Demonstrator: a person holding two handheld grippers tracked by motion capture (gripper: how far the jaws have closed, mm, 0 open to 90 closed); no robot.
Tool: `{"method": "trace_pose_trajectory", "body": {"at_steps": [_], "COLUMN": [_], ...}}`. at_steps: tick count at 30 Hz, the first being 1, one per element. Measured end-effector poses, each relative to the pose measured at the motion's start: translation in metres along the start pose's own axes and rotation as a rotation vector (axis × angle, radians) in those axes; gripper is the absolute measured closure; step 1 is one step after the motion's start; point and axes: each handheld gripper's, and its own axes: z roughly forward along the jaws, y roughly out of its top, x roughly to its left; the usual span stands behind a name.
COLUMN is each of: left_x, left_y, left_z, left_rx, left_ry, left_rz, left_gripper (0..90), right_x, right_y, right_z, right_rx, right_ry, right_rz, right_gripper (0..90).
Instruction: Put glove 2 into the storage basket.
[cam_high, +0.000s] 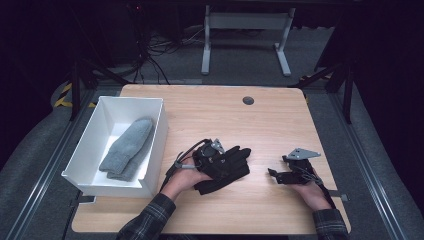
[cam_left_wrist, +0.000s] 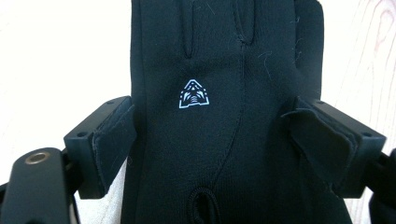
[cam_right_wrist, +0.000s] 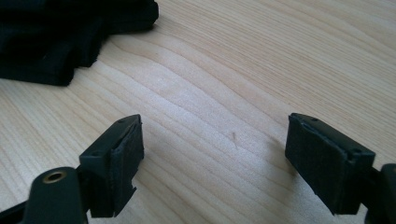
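Wooden table (cam_high: 280, 120) standing in a dark room, bare grain running wide across its far half and right side, a round grommet (cam_high: 248, 100) sitting near the far edge. White bin (cam_high: 159, 145) resting on the left part of the table, its near left corner overhanging the table edge; grey socks (cam_high: 127, 148) lying inside it, slanting from the far right toward the near left wall. Black glove (cam_high: 235, 162) lying flat near the table's middle, just right of the bin, fingers pointing right and away; a second dark layer appearing to lie under it, though whether that is another glove cannot be told. Left gripper (cam_high: 220, 159) sitting over the glove's cuff end; in the left gripper view its jaws standing wide apart, flanking the glove (cam_left_wrist: 210, 140), the right pad (cam_left_wrist: 322, 140) looking to be at the glove's edge, the left pad (cam_left_wrist: 114, 140) just beside it, neither visibly pressing; small white logo (cam_left_wrist: 194, 94) showing between the jaws. Right gripper (cam_high: 272, 173) resting near the front right, well apart from the glove, jaws spread open over bare wood (cam_right_wrist: 224, 121), nothing between them. Open strip of table lying between glove and right gripper; glove's edge (cam_right_wrist: 70, 42) showing at the upper left of the right gripper view.
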Motion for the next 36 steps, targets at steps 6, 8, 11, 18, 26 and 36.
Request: {"method": "trace_pose_trajectory", "body": {"at_steps": [6, 8, 11, 18, 26, 36], "left_x": [-0.001, -0.001, -0.001, -0.003, -0.007, -0.009], "left_y": [-0.001, -0.001, 0.000, 0.001, 0.004, 0.008], "left_z": [0.001, 0.000, -0.002, -0.005, -0.007, -0.019], "left_rx": [0.004, 0.005, 0.012, 0.029, 0.047, 0.027], "left_ry": [0.000, -0.006, -0.009, -0.077, -0.076, -0.080], "left_rz": [0.001, 0.003, 0.005, -0.006, -0.035, -0.099], "left_gripper": [18.7, 20.7, 27.8, 57.2, 68.8, 69.5], "right_x": [0.000, 0.000, 0.000, 0.000, 0.000, 0.000], "right_y": [0.000, 0.000, 0.000, 0.000, 0.000, 0.000], "right_z": [0.000, 0.000, 0.000, 0.000, 0.000, 0.000], "right_rx": [0.000, 0.000, 0.000, -0.001, 0.000, 0.000], "right_ry": [0.000, 0.000, 0.000, 0.000, -0.001, -0.002], "right_rz": [0.000, 0.000, 0.000, 0.001, 0.001, 0.002], "right_gripper": [19.8, 19.7, 19.8, 19.8, 19.8, 19.7]}}
